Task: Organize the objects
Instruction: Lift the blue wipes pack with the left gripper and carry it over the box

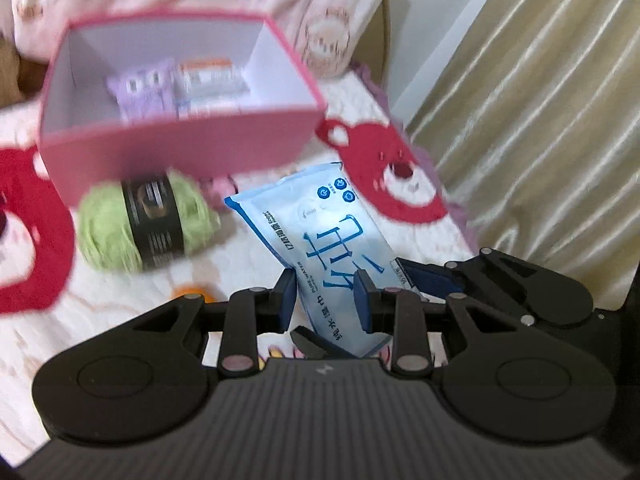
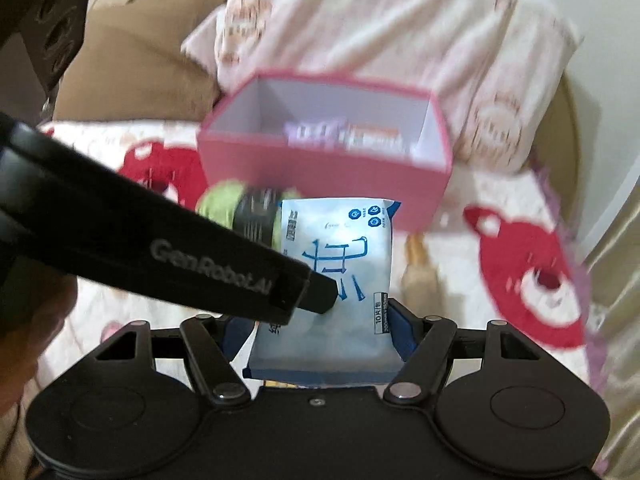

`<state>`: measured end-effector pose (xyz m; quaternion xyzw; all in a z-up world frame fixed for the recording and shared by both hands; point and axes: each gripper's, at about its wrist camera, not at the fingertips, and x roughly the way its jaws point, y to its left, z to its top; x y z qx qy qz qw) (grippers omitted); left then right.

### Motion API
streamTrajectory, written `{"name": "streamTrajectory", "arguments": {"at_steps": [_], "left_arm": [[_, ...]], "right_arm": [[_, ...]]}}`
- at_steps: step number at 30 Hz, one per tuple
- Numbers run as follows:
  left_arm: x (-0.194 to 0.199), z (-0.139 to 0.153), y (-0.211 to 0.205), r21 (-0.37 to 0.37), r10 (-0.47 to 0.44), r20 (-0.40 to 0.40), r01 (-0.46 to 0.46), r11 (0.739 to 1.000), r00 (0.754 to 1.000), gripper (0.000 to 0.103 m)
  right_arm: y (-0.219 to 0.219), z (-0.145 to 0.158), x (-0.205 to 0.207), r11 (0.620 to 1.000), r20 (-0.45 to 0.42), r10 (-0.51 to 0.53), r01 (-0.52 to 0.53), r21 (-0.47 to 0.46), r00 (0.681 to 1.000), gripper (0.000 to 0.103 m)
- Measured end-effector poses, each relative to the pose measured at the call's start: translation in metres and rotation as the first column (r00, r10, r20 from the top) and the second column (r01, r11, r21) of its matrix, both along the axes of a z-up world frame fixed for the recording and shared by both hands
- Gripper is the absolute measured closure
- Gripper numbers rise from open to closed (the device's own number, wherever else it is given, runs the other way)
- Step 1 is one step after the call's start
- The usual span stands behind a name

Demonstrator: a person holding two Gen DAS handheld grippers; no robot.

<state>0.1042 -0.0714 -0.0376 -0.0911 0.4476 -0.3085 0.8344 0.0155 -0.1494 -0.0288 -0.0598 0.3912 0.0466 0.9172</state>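
Note:
A light-blue pack of wet wipes (image 1: 340,236) (image 2: 340,264) hangs above the bed, gripped from two sides. My left gripper (image 1: 326,300) is shut on the pack's near part, and in the right wrist view it reaches in from the left with its tip (image 2: 316,300) on the pack. My right gripper (image 2: 320,336) is shut on the pack's lower end, with a blue pad pressing each side. Beyond stands an open pink box (image 1: 180,152) (image 2: 320,176) holding a purple packet (image 1: 144,92) and a white-and-orange packet (image 1: 208,80). A green yarn ball (image 1: 136,224) (image 2: 224,208) with a black band lies in front of the box.
The white bed cover (image 1: 248,272) has red bear patterns. A pink patterned pillow (image 2: 380,28) lies behind the box, and a pale curtain (image 1: 540,120) hangs on the right. A small orange thing (image 1: 188,292) and a beige item (image 2: 418,272) lie on the cover.

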Motion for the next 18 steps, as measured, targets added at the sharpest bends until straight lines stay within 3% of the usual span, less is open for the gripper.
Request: {"name": "streamTrajectory", "arguments": {"at_steps": [9, 18], "left_arm": [[0.037, 0.055, 0.036, -0.030, 0.096, 0.085, -0.093, 0.995, 0.992, 0.074], [0.118, 0.063, 0.067, -0.009, 0.260, 0.054, -0.260, 0.966, 0.964, 0.074]], "right_arm": [[0.001, 0.065, 0.046, 0.995, 0.155, 0.081, -0.089, 0.044, 0.985, 0.033], [0.007, 0.072, 0.137, 0.979, 0.160, 0.142, -0.162, 0.121, 0.977, 0.044]]}}
